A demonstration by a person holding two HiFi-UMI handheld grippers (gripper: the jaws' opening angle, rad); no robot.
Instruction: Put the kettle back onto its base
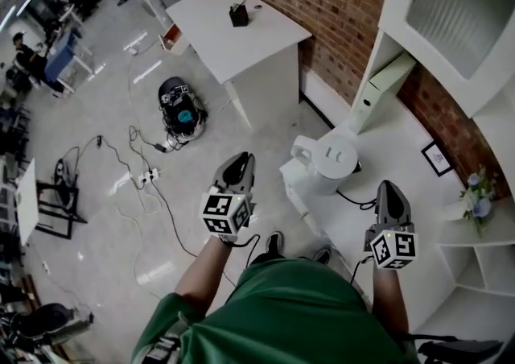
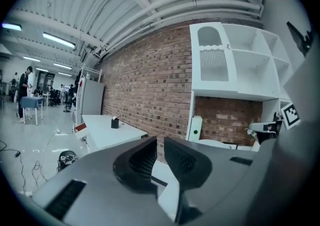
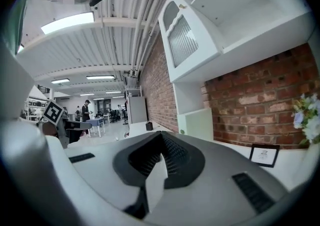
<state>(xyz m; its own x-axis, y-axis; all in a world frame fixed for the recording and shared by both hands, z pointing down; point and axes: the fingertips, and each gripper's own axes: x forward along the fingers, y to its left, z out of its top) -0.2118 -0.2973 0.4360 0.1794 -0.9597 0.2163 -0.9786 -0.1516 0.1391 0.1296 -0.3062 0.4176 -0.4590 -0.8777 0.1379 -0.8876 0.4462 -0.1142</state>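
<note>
Kettle point(image 1: 330, 159): white one, sitting on the white bench point(image 1: 402, 153) up ahead, roughly 12 to 1 o'clock from the person in the head view, in between where the two claws are pointing and well apart from both

Progress: honestly looks done to me. It's standing on its own, nobody's holding it, and a black cord point(image 1: 354, 197) runs out from its foot toward 4 o'clock. I can't properly make out the base under it, so whether it's seated square is a guess

Left to do: nothing obvious, maybe a check that it sits flat

Long axis: straight up and down, not tipped

Pointing: handle point(image 1: 301, 151) sticks out toward 9 o'clock in the head view, so the spout side should face about 3 o'clock, can't see the spout itself though

Left claw point(image 1: 238, 165): clenched, nothing in it, its own view shows bare jaws together point(image 2: 159, 145)

Right claw point(image 1: 388, 192): also clenched on nothing, tips meeting point(image 3: 161, 142)
</note>
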